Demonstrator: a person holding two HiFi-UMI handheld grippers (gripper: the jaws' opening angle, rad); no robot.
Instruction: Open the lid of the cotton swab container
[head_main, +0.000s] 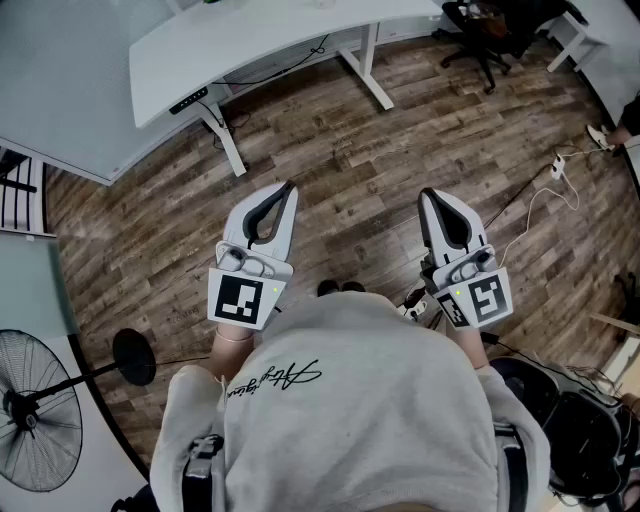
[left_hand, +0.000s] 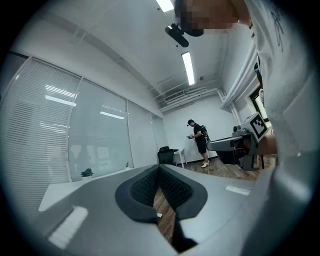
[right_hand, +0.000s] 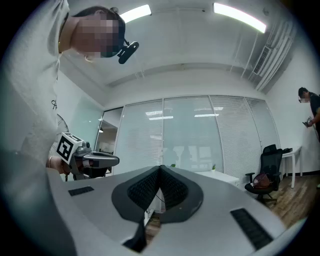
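With no swab container in any view (only wood floor (head_main: 350, 170) and a white desk (head_main: 250, 40) lie ahead), the likeliest trouble is in the search. Swinging both tools round at this level could clip the desk edge or tip the small box before its lid is found. The left gripper (head_main: 289, 187) and right gripper (head_main: 427, 193), held out level before the person's grey sweatshirt (head_main: 380, 400), have their jaws pressed together on nothing and touch nothing, while a second person (left_hand: 200, 142) stands by the far wall.
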